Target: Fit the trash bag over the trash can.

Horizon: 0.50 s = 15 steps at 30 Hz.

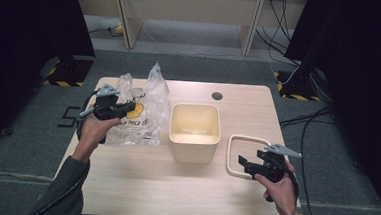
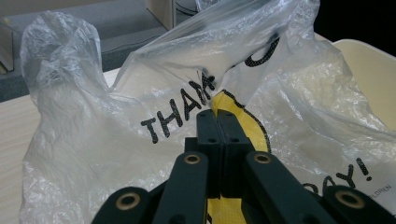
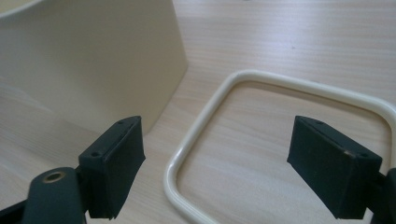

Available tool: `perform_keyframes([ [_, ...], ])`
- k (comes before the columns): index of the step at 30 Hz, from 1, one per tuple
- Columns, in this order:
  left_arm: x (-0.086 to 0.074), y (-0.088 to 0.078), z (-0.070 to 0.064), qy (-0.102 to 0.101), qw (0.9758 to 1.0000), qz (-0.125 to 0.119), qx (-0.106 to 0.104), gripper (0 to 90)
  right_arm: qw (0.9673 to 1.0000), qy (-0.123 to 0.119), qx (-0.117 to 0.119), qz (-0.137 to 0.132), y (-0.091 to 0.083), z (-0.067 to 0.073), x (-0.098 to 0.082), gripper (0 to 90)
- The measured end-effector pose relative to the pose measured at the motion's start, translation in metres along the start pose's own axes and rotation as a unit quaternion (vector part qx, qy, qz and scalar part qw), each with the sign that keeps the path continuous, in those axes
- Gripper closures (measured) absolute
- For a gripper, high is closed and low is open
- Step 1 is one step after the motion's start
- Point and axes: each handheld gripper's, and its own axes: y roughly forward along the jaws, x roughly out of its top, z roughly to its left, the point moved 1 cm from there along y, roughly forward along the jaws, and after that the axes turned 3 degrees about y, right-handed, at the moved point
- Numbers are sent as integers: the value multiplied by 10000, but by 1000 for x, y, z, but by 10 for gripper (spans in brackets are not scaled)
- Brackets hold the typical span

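A clear plastic bag [image 1: 141, 109] printed with black letters and a yellow patch rises from the table's left half. My left gripper [image 1: 128, 106] is shut on the bag's film; in the left gripper view the two jaws [image 2: 217, 122] stand pressed together with the bag [image 2: 140, 88] pinched between them. A cream bin [image 1: 194, 132] stands at the table's middle, its side also near in the right gripper view [image 3: 88, 60]. A cream rectangular ring [image 1: 241, 155] lies flat to its right. My right gripper [image 1: 244, 163] hovers open above that ring [image 3: 224, 93], with nothing between its fingers.
The wooden table [image 1: 173, 191] has a round cable hole [image 1: 217, 95] near its far edge. Black cables [image 1: 303, 119] trail over the grey floor at the right. Dark curtains stand on both sides, and desk legs at the back.
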Motion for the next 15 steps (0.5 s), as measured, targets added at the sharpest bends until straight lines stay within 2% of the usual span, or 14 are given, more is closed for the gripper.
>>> perform_keyframes([
  [7,27,2,-20,188,9995,-164,-181,890,9994,-124,225,-232,-1,17,24,185],
  [12,44,16,-44,369,9983,-205,-410,890,9976,-273,445,-446,-2,36,46,185],
  [15,52,28,-59,444,9972,-203,-561,890,9968,-363,528,-487,-1,46,56,184],
])
